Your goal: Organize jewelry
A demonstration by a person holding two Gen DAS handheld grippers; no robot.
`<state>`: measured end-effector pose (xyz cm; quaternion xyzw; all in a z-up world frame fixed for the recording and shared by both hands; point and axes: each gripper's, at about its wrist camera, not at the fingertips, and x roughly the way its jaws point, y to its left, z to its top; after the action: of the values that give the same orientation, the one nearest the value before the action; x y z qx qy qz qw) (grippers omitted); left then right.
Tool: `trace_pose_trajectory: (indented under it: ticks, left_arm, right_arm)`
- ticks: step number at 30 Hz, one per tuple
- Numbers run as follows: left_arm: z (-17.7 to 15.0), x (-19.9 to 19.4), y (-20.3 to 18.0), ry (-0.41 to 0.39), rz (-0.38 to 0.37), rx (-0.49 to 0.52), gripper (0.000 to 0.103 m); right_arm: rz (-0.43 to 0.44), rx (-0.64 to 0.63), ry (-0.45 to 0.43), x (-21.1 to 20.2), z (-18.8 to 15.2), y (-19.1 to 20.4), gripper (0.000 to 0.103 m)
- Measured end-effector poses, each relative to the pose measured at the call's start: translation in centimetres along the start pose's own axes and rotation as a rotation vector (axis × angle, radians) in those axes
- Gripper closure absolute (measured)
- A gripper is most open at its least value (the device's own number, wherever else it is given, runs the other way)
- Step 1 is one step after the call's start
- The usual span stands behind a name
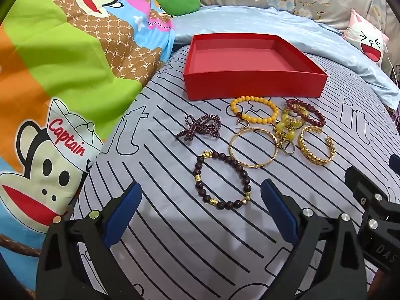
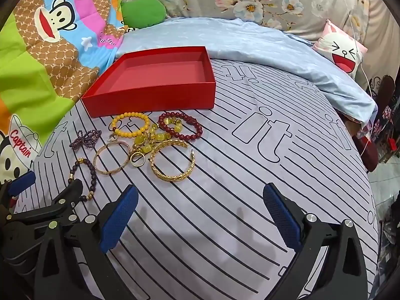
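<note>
An empty red box (image 1: pixel 252 85) (image 2: pixel 150 98) sits on the striped bed sheet. In front of it lie several pieces of jewelry: a dark brown bead bracelet (image 1: pixel 223 180) (image 2: pixel 93 175), a purple bead strand (image 1: pixel 200 127) (image 2: pixel 87 137), a yellow bead bracelet (image 1: pixel 253 111) (image 2: pixel 130 125), a thin gold bangle (image 1: pixel 253 151) (image 2: pixel 111 160), a wide gold cuff (image 1: pixel 316 146) (image 2: pixel 172 162), a red bead bracelet (image 1: pixel 306 112) (image 2: pixel 181 126) and a ring (image 1: pixel 288 147) (image 2: pixel 137 160). My left gripper (image 1: pixel 201 195) hovers open just short of the brown bracelet. My right gripper (image 2: pixel 200 200) stands open over bare sheet, right of the jewelry.
A colourful monkey-print quilt (image 1: pixel 62 75) is heaped on the left. A light blue blanket (image 2: pixel 250 45), floral pillows (image 2: pixel 250 0) and a smiling-face cushion (image 2: pixel 342 55) lie behind the box. The bed's edge drops off at the far right (image 2: pixel 375 175).
</note>
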<state>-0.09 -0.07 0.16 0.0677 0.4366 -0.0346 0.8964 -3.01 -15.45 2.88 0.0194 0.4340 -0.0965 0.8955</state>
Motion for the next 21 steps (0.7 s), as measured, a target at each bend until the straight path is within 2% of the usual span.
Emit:
trace_pose_trajectory:
  ticks: [21]
  left_arm:
    - [-0.06, -0.2, 0.11, 0.008, 0.003, -0.019, 0.012]
  right_arm:
    - [-0.003, 0.001, -0.016, -0.42, -0.07, -0.08, 0.007]
